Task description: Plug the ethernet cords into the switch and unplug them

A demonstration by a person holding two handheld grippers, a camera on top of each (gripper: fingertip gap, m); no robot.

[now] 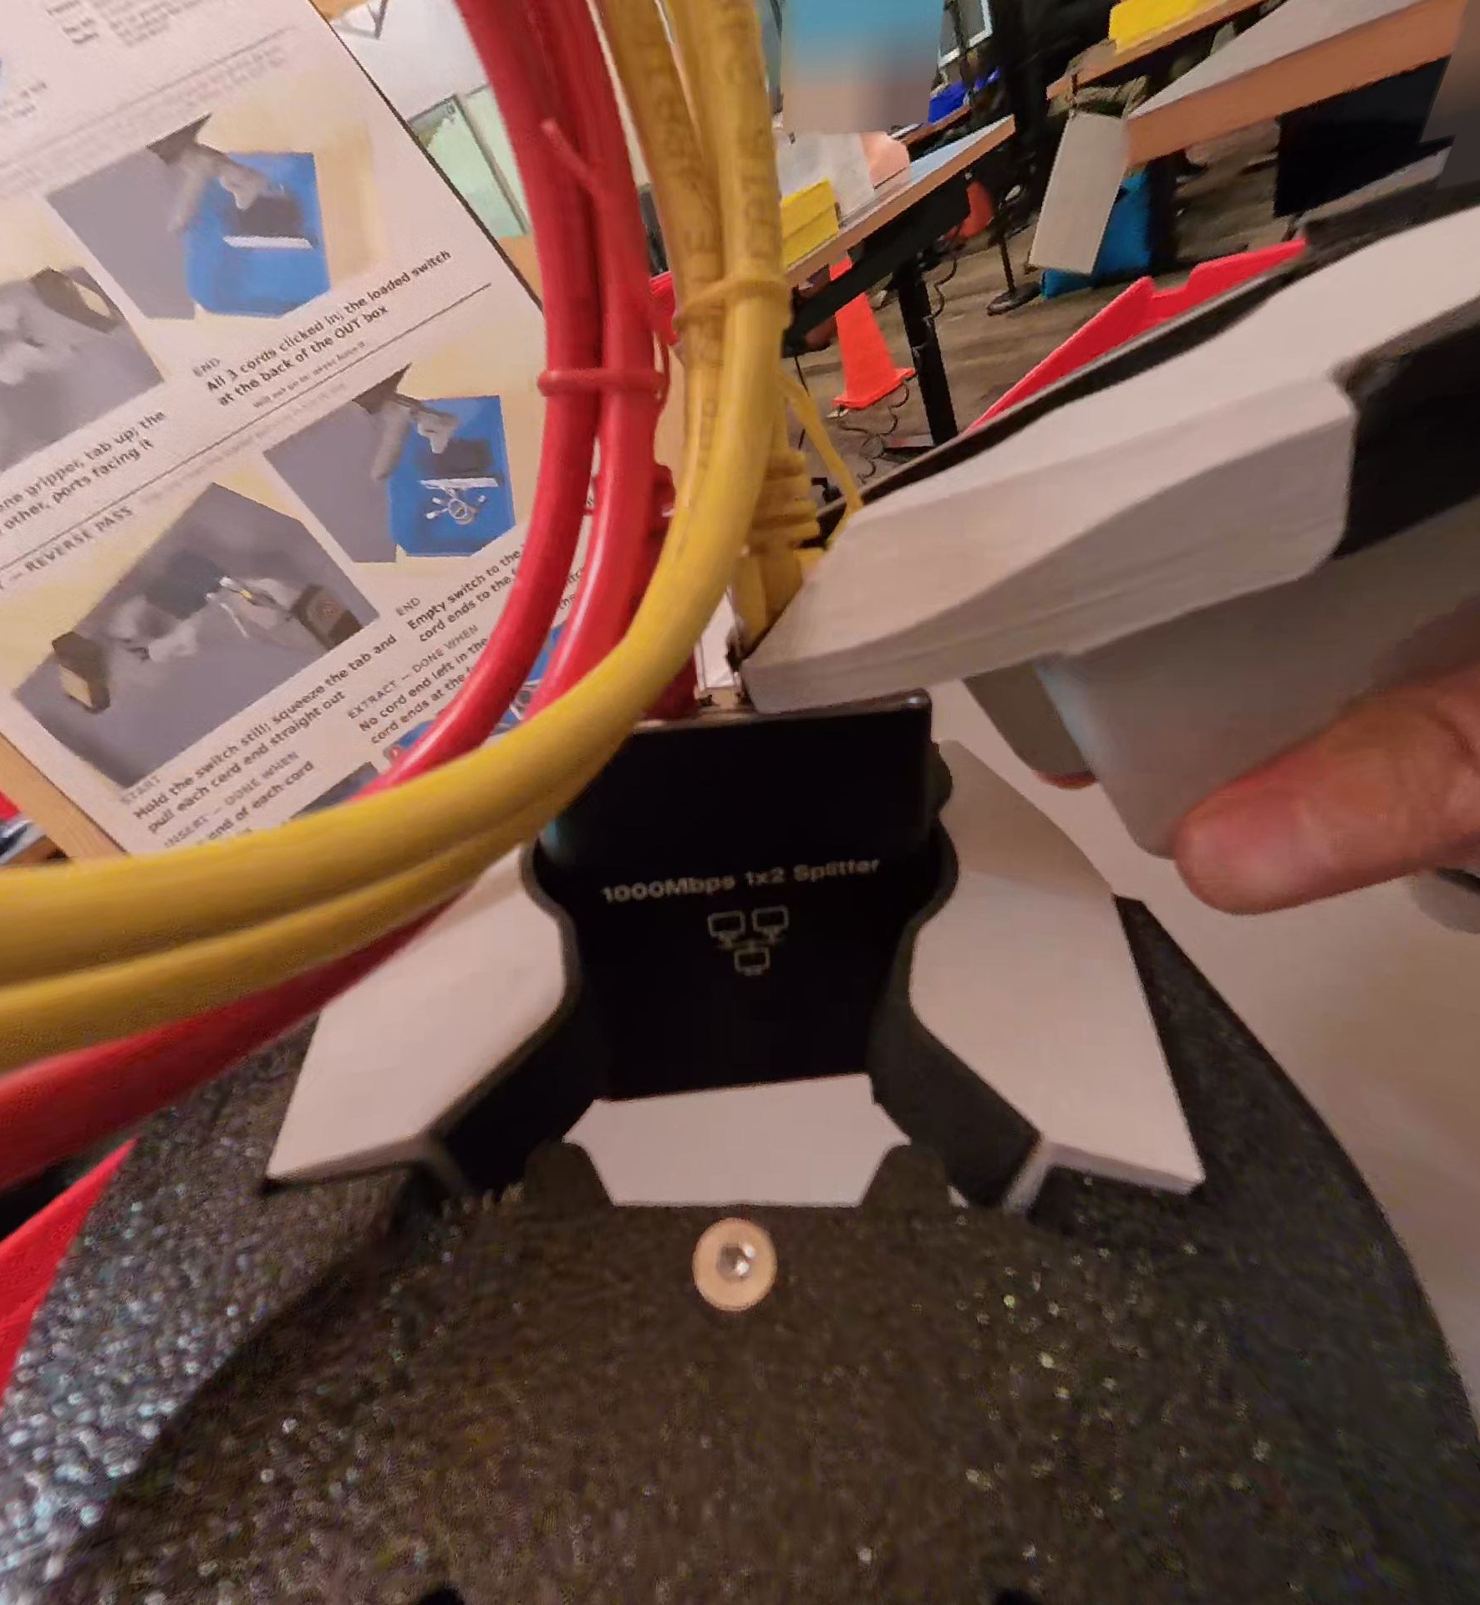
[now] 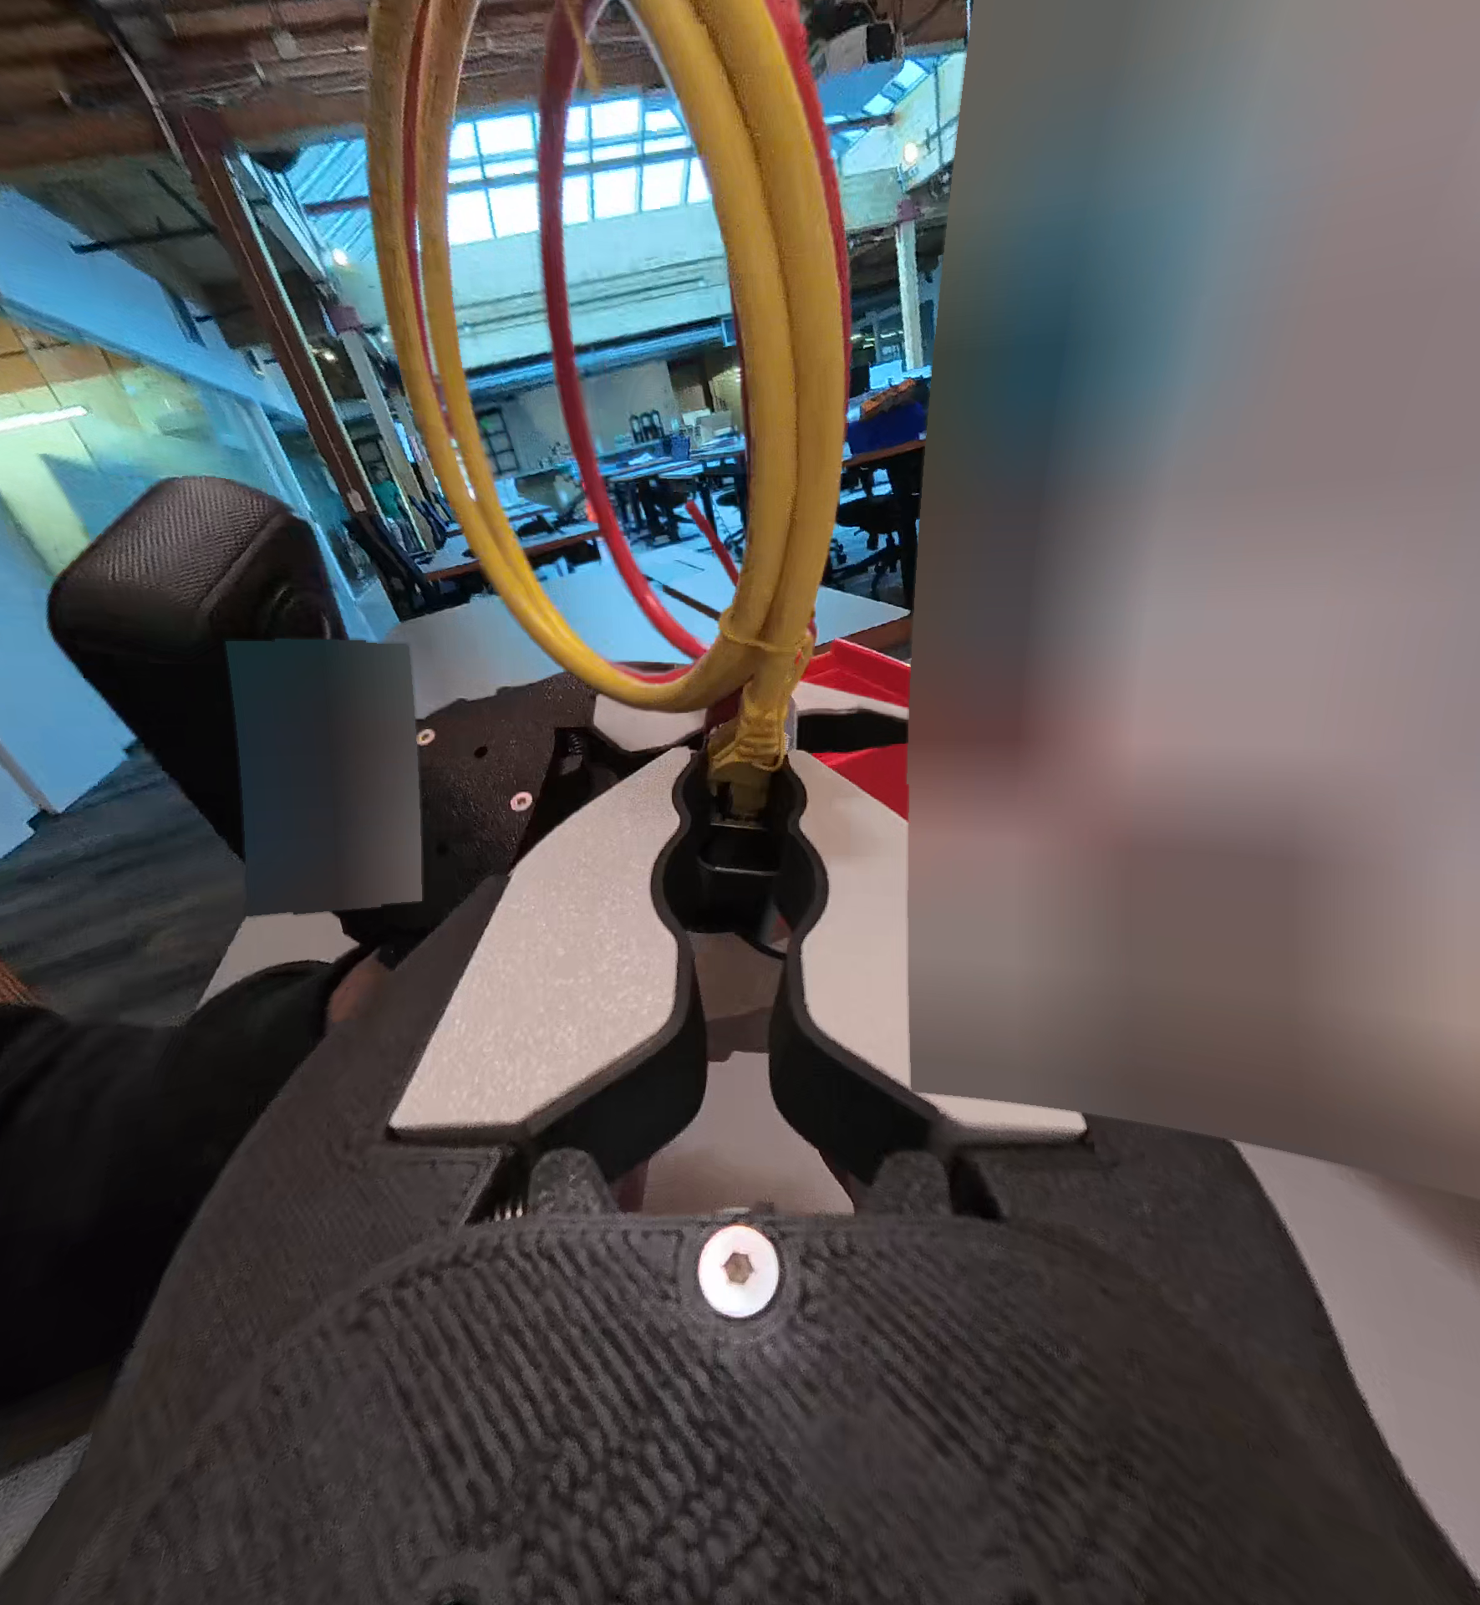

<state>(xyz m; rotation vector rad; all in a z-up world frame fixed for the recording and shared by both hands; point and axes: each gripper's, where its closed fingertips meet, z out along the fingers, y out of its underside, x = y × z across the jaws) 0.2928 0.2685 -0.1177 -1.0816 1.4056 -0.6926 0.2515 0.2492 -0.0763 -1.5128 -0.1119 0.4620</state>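
One black switch (image 1: 740, 903) clamped in the left gripper (image 1: 736, 868). Right gripper (image 2: 740, 782) pinches the one yellow cord (image 1: 285, 860) plug; one red cord (image 1: 597, 260) coils beside it.

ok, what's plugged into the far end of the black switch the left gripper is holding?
The switch has a yellow cord and a red cord entering its far end. The right gripper covers the yellow plug, and the ports themselves are hidden.
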